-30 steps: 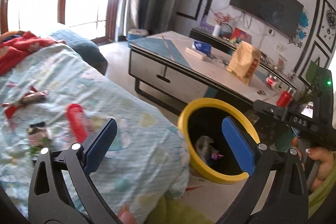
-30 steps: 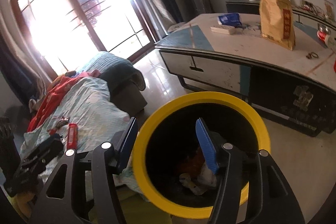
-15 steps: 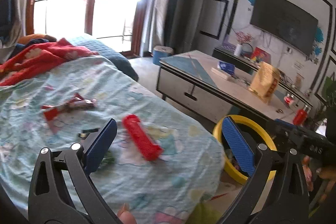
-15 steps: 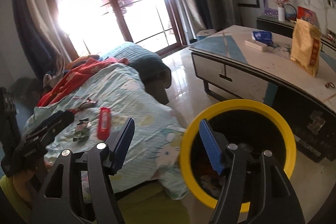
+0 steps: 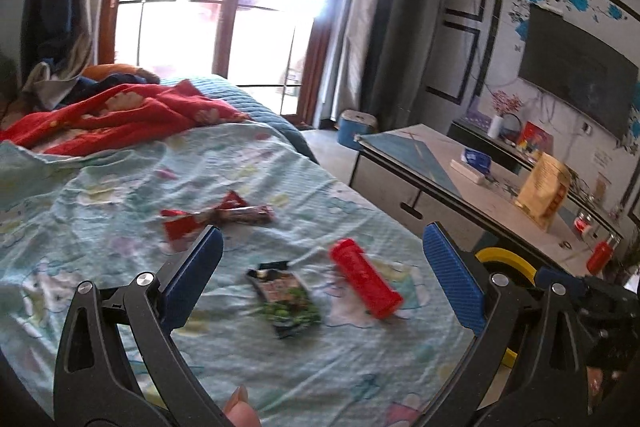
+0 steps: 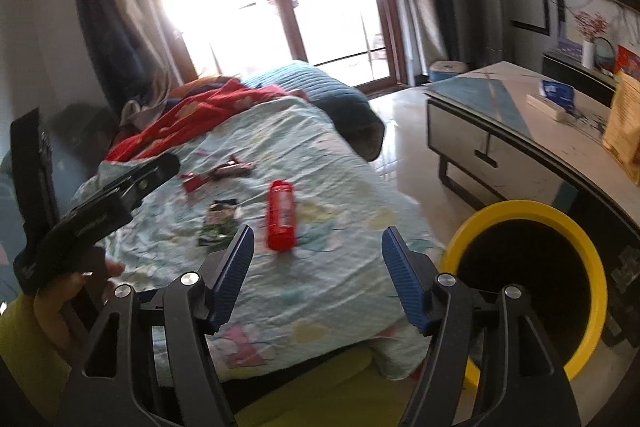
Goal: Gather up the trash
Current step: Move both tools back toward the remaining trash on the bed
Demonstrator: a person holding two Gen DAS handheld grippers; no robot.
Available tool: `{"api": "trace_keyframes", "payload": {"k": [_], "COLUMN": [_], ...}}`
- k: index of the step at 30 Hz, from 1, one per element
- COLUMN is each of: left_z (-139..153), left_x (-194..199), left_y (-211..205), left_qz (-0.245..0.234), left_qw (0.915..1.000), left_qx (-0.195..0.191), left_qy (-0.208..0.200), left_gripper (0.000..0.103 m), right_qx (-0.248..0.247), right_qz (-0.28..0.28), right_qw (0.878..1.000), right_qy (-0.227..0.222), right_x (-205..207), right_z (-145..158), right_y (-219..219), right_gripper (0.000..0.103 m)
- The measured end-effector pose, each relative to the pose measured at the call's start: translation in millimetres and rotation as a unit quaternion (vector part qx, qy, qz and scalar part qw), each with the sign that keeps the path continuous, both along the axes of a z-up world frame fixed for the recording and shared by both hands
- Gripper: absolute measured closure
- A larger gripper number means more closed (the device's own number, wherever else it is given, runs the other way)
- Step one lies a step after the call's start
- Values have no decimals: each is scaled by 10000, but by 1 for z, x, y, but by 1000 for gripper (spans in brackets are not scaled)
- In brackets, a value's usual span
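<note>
Left wrist view: swung off the yellow bin (image 5: 505,259) onto the bed (image 5: 120,195) since a second ago. Left gripper (image 5: 320,283) jaws wide, empty; red tube (image 5: 365,283) and green wrapper (image 5: 289,303) flat between them, red wrapper (image 5: 224,215) beyond. Right view alone shows bin's dark interior; right gripper (image 6: 317,275) jaws open, empty.

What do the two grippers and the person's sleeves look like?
Both the left gripper and right gripper have black frames with triangular cut-outs, silver screws and ribbed blue pads. The sleeves are yellow-green. The left handle is black, with markings too blurred to read.
</note>
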State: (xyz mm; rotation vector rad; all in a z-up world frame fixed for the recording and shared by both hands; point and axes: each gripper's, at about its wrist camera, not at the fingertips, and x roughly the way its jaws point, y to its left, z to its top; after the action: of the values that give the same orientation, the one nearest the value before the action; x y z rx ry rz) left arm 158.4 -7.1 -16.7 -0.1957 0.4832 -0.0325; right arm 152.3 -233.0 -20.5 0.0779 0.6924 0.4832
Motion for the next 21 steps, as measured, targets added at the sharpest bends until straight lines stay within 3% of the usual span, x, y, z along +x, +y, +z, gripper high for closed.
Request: {"api": "trace_keyframes", "payload": {"k": [21], "left_z": [-19], "left_x": [13], "left_y": [106], "left_qz": [949], "left_qw": [9941], "left_qx": [-409], "left_qy": [318], "left_gripper": [11], "right_qx": [-459], "right_qz": [959], "right_qw": [9943], "right_qy": [84], "right_x": [17], "right_z": [-15], "right_y": [114], "right_gripper": [38]}}
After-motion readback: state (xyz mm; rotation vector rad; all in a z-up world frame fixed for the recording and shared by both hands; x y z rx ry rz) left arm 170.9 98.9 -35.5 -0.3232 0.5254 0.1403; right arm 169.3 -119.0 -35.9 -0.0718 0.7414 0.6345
